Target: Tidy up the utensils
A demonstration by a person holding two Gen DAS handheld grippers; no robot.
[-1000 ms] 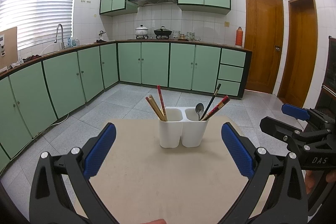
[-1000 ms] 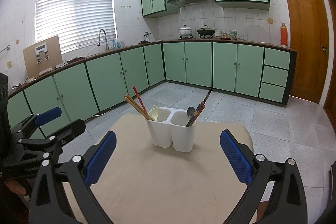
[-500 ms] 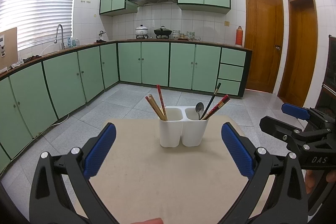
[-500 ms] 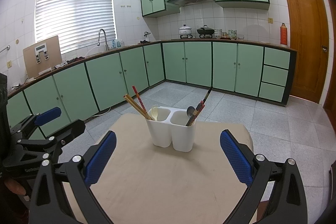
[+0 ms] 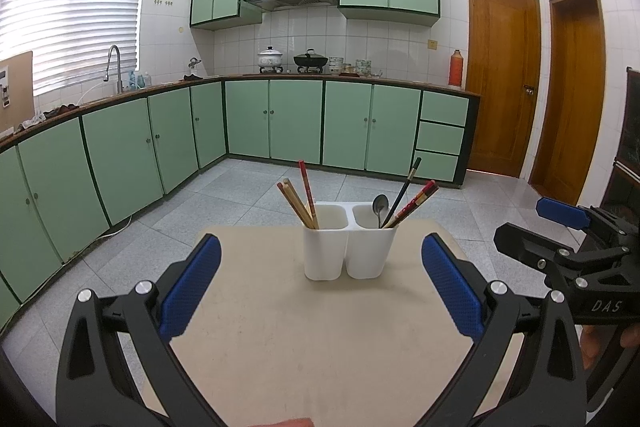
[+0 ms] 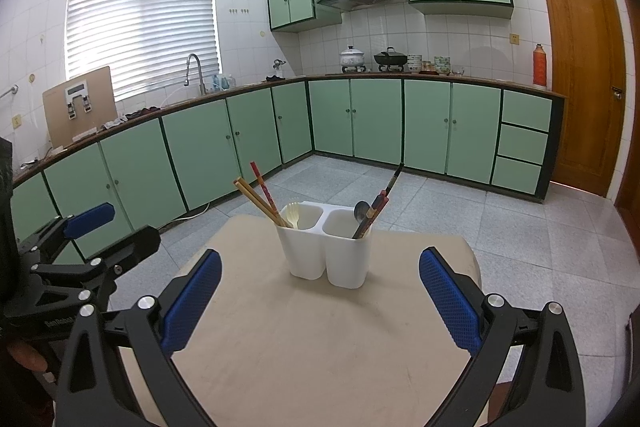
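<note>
A white two-compartment utensil holder (image 5: pixel 344 247) (image 6: pixel 328 247) stands on the beige table (image 5: pixel 320 347) (image 6: pixel 320 347). Its left compartment holds wooden and red chopsticks (image 5: pixel 298 201) (image 6: pixel 260 201) and a pale fork (image 6: pixel 294 215). Its right compartment holds a metal spoon (image 5: pixel 380 207) (image 6: pixel 361 211) and dark and red chopsticks (image 5: pixel 410 199) (image 6: pixel 378 205). My left gripper (image 5: pixel 320 279) is open and empty, short of the holder. My right gripper (image 6: pixel 320 279) is open and empty, also short of it. Each gripper shows in the other's view, the right one (image 5: pixel 568 239) and the left one (image 6: pixel 80 243).
The table's far edge lies just behind the holder. Beyond it are the tiled floor (image 5: pixel 256 195), green cabinets (image 5: pixel 296 123) along the back and left, and wooden doors (image 5: pixel 504 79) at the right.
</note>
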